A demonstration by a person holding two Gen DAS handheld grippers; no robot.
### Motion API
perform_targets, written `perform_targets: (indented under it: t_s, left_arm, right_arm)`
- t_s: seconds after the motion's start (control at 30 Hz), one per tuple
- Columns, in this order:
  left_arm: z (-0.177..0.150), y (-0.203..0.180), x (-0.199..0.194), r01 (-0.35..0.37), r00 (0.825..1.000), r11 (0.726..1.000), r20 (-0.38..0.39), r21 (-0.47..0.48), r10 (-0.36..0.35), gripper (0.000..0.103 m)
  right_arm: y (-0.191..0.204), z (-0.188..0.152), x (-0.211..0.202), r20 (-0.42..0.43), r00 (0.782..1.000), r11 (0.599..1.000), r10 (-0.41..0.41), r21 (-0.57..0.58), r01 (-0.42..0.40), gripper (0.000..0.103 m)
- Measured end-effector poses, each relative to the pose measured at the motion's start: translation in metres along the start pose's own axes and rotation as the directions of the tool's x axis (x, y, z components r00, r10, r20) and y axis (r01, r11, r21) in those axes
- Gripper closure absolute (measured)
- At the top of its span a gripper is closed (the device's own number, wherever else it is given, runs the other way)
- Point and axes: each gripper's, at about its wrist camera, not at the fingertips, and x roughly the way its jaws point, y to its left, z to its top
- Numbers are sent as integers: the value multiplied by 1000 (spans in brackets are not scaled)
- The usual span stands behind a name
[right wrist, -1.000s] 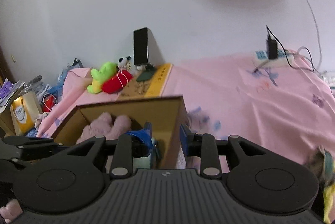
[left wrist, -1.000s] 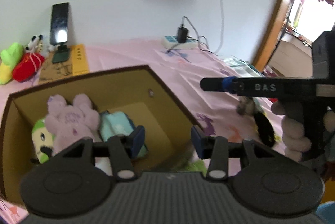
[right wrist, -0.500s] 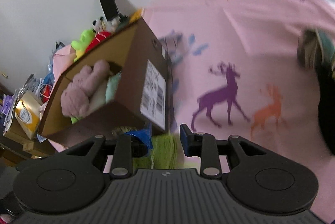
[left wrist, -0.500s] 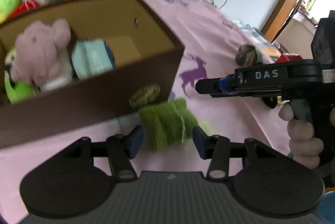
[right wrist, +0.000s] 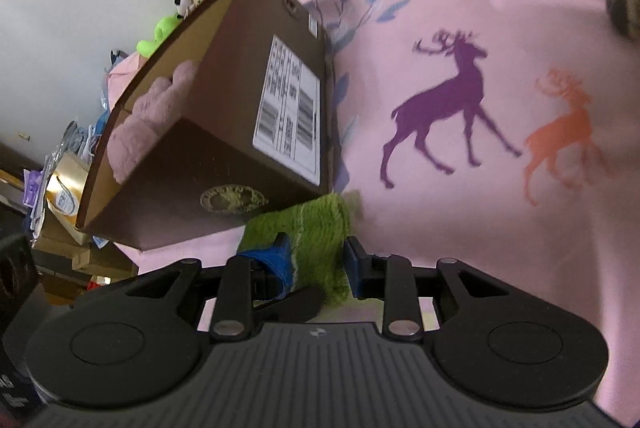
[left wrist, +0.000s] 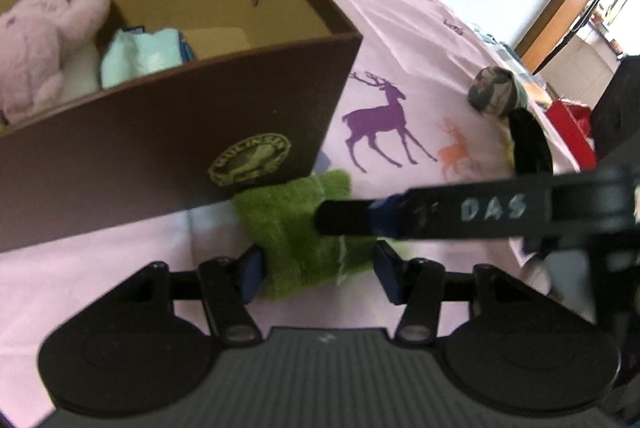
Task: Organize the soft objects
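Green towel (left wrist: 296, 240) between both hand-held grippers — left (left wrist: 318, 274) spread wide; right (right wrist: 316, 258) straddling it, not clamped.

The box (left wrist: 160, 131) is dark brown outside and tan inside (a gold oval emblem on its front). At its five o'clock lies a green fuzzy towel (left wrist: 304, 236). The pink sheet (right wrist: 500, 27) carries purple and orange deer.

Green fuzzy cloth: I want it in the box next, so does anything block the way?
Yes: the brown box's front wall rises right behind the green fuzzy cloth, so the cloth must be lifted over the rim. Both tongs, left and right, straddle it.
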Motion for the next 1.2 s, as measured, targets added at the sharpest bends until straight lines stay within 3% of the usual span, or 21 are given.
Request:
perform_targets:
  t_s: [0.2, 0.43, 0.6, 0.77, 0.97, 1.07, 1.2]
  left_arm:
    - [-1, -4, -5, 24, 1000, 999, 1, 22, -24, 71]
    - [1, -33, -22, 122, 992, 983, 10, 141, -124, 72]
    - [13, -60, -39, 169, 980, 952, 57, 255, -190, 72]
    - [42, -63, -75, 182, 955, 937, 175, 298, -241, 72]
    - [73, -31, -102, 104, 936, 955, 297, 276, -188, 72]
    - [83, -3, -104, 81, 940, 971, 308, 226, -150, 72]
    - [88, 35, -86, 97, 957, 990, 262, 106, -122, 70]
  right_arm:
    - [-1, -3, -1, 15, 1000, 1000, 14, -18, -14, 95]
    - [-8, -11, -34, 48, 999, 1000, 19, -17, -18, 96]
    - [-8, -12, -70, 134, 991, 1000, 0, -30, 4, 96]
    - [11, 2, -104, 284, 958, 997, 32, -80, -10, 96]
    - [58, 34, -103, 382, 912, 972, 152, -225, -68, 96]
    - [81, 50, -83, 369, 911, 955, 186, -286, -79, 96]
    - [99, 62, -49, 320, 930, 947, 179, -311, -76, 95]
